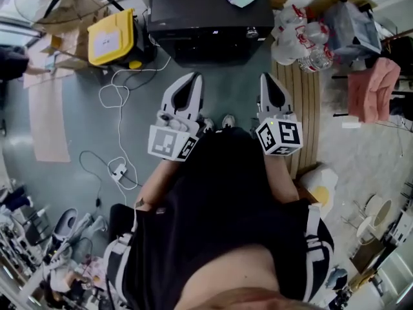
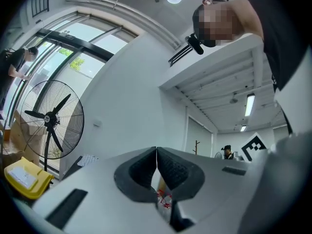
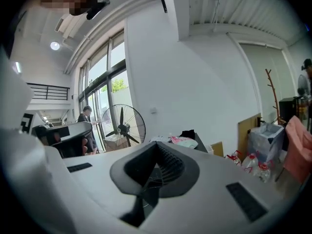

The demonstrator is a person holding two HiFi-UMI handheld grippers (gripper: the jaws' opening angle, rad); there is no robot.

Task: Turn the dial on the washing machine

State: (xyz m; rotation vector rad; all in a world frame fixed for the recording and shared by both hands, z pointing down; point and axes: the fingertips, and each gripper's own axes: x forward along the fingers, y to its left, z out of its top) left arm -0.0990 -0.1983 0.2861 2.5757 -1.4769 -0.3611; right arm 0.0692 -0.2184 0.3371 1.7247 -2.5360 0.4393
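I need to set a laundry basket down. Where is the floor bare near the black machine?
Grey floor is bare between the black machine and the shoes, and between the white cable and the cardboard strip. The pale floor right of the wooden slats is open too. Crowded: water bottles top right, clutter bottom left.

Small silver dial (image 1: 251,33) on black washing machine (image 1: 193,8)

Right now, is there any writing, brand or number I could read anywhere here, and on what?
No text here can be read.
Yellow box: white label, too blurred.
Bottles: red labels, too small.
Marker cubes: black square patterns, not words.
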